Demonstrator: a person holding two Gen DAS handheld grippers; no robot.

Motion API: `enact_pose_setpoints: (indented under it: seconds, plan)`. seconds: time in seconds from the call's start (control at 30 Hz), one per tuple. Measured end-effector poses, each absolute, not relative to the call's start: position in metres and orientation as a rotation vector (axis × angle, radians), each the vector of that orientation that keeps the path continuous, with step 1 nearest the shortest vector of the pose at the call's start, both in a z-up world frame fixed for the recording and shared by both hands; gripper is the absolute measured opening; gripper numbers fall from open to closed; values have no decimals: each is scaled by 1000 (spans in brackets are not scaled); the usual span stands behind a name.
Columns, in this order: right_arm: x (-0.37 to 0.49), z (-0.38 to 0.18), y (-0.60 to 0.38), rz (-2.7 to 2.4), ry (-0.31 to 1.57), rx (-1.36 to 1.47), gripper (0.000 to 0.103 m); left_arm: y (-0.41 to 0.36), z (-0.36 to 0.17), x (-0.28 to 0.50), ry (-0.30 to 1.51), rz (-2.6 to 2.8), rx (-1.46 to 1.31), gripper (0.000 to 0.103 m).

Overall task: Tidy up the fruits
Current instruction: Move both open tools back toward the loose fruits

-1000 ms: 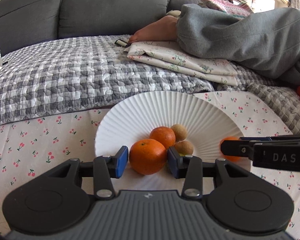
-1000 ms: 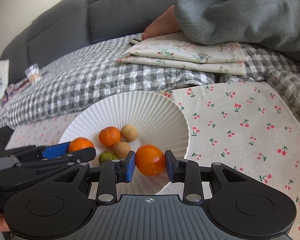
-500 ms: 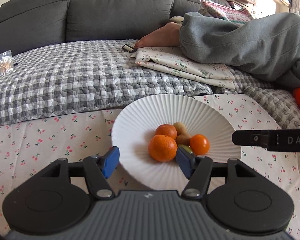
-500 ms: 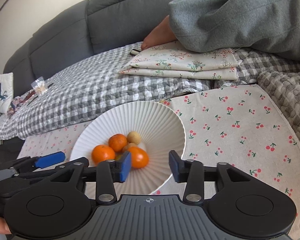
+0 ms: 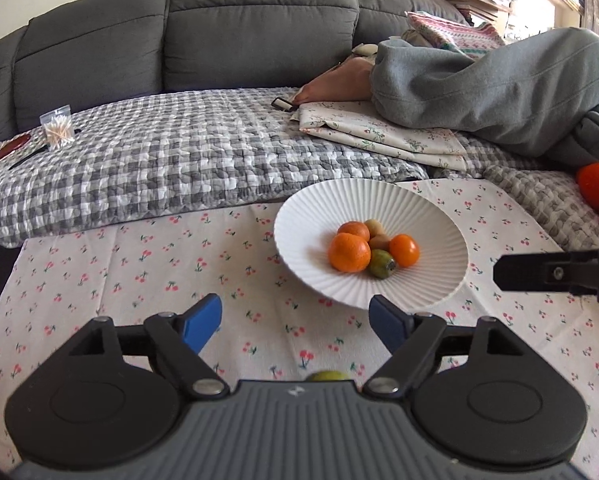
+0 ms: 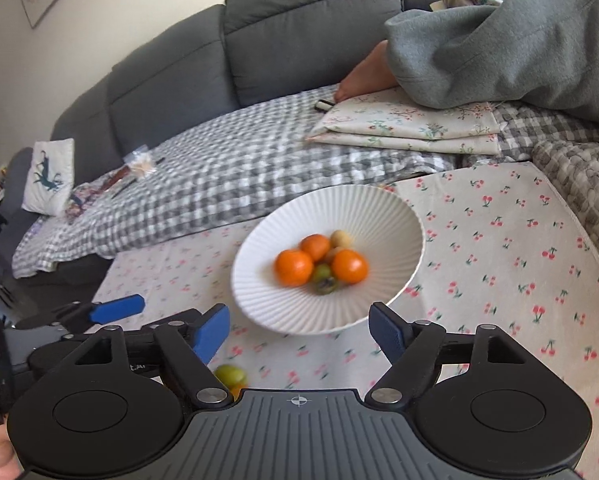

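You are working in front of a dark grey sofa [image 5: 259, 28] that is carrying a grey checked quilt [image 5: 171, 160]; a cherry-print cloth [image 5: 119, 264] is covering the table below it. Someone in grey clothing [image 5: 499, 88] is lying on the sofa to the right. The letters "AS" are showing on the left gripper's body in the right wrist view. A white ribbed plate [image 5: 311, 216] is sitting on the cloth, holding two mandarins [image 5: 349, 252], an orange tomato [image 5: 404, 250], a green fruit [image 5: 381, 263] and small tan fruits. Another green fruit [image 6: 229, 374] is lying on the cloth near you. Your left gripper [image 5: 295, 322] and right gripper [image 6: 299, 326] are both hanging with fingers spread, gripping nothing.
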State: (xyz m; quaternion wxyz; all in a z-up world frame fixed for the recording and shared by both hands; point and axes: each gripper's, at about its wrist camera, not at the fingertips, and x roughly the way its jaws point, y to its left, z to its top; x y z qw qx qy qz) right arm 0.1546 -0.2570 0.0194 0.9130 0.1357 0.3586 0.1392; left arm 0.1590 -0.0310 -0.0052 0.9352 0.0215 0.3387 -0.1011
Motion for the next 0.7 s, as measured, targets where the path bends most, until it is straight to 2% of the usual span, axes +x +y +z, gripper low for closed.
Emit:
enact_pose_setpoints:
  seconds: [0.7]
  plan:
    - [93,14,-240,319,831,243,89,-5,-29,73,759,-307,63,97]
